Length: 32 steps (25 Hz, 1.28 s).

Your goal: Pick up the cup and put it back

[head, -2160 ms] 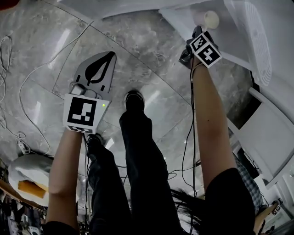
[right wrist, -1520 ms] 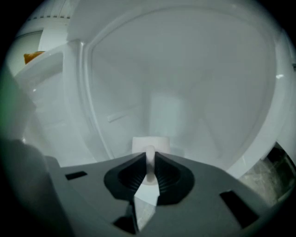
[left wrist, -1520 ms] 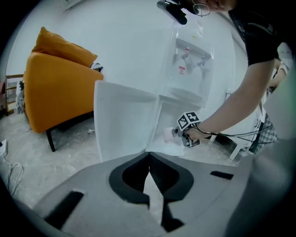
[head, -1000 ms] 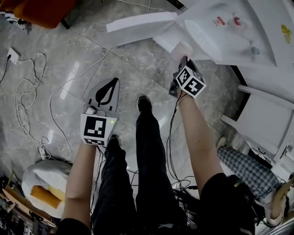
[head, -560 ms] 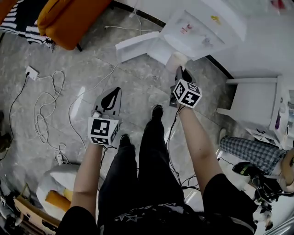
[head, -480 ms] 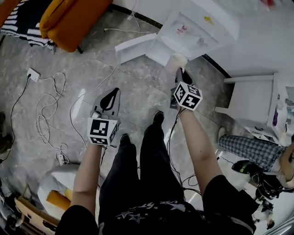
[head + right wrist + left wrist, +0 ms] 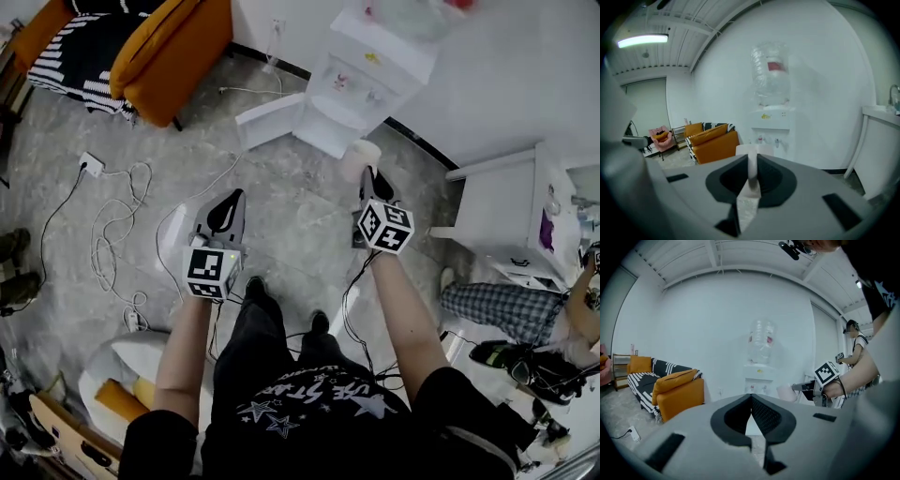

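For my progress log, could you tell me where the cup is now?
Head view, right of centre: the cup is gripped in the right tongs, held before the white water dispenser.

- The room reads as a lounge or break area in an office or lab, not a kitchen or a workshop.
- A white water dispenser (image 7: 361,80) stands against the wall, with a clear bottle (image 7: 770,72) on top.
- An orange sofa (image 7: 173,56) with a black-and-white striped cushion (image 7: 80,56) sits along the same wall, and a pink chair (image 7: 661,137) stands further off.
- The floor (image 7: 281,202) is polished grey marble-look tile, with loose white cables (image 7: 112,234) and a socket block (image 7: 91,165) lying on it.
- The walls are plain white, the beamed ceiling carries a tube light (image 7: 642,41), and a white table (image 7: 502,202) stands near the dispenser.
- A second person (image 7: 855,341) stands off to one side.
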{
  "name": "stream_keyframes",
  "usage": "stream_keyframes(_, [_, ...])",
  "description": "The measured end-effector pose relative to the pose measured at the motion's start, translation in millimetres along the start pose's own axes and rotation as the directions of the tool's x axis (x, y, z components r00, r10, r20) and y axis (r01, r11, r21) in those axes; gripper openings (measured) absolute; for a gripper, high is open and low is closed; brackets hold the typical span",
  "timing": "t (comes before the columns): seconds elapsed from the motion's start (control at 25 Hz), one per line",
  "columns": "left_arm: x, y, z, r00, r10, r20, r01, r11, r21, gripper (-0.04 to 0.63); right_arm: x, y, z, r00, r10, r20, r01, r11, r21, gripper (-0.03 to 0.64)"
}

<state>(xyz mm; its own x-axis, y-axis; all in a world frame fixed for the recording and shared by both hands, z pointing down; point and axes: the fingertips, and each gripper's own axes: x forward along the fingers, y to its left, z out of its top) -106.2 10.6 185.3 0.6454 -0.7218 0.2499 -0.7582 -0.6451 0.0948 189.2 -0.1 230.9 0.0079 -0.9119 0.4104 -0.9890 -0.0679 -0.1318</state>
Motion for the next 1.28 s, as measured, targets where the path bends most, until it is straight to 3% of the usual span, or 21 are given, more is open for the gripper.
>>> stream_keyframes(0.24, [-37,-73,33,0.997,0.049,0.052,-0.050,0.999,0.017,0.009,-80,-18,18,0.991,0.121,0.059,-0.119,0.992,-0.032,0.041])
stream_keyframes(0.32, [-47,-101,39,0.995,0.074,0.069,-0.074,0.997,0.004,0.009,-111,-32,19,0.988,0.143,0.065,-0.140,0.989,-0.048,0.041])
stream_keyframes(0.44, [-58,-148,48,0.993,0.079,0.088,-0.083,0.996,0.040,0.009,-159,-56,20,0.985,0.157,0.070,-0.153,0.986,-0.063,0.041])
stream_keyframes(0.6, [-75,-199,62,0.992,0.063,0.108,-0.072,0.994,0.085,0.009,-222,-76,18,0.979,0.178,0.097,-0.177,0.984,-0.016,0.041])
stream_keyframes(0.72, [-90,-229,69,0.987,0.085,0.136,-0.095,0.993,0.068,0.009,-265,-84,14,0.972,0.207,0.114,-0.210,0.978,0.017,0.041])
stream_keyframes(0.88, [-112,-262,65,0.983,0.099,0.154,-0.102,0.995,0.012,0.009,-312,-84,5,0.960,0.247,0.134,-0.247,0.969,-0.020,0.041])
stream_keyframes(1.28, [-159,-308,23,0.989,0.103,0.109,-0.105,0.994,0.006,0.009,-372,-73,-14,0.937,0.301,0.178,-0.296,0.954,-0.053,0.041])
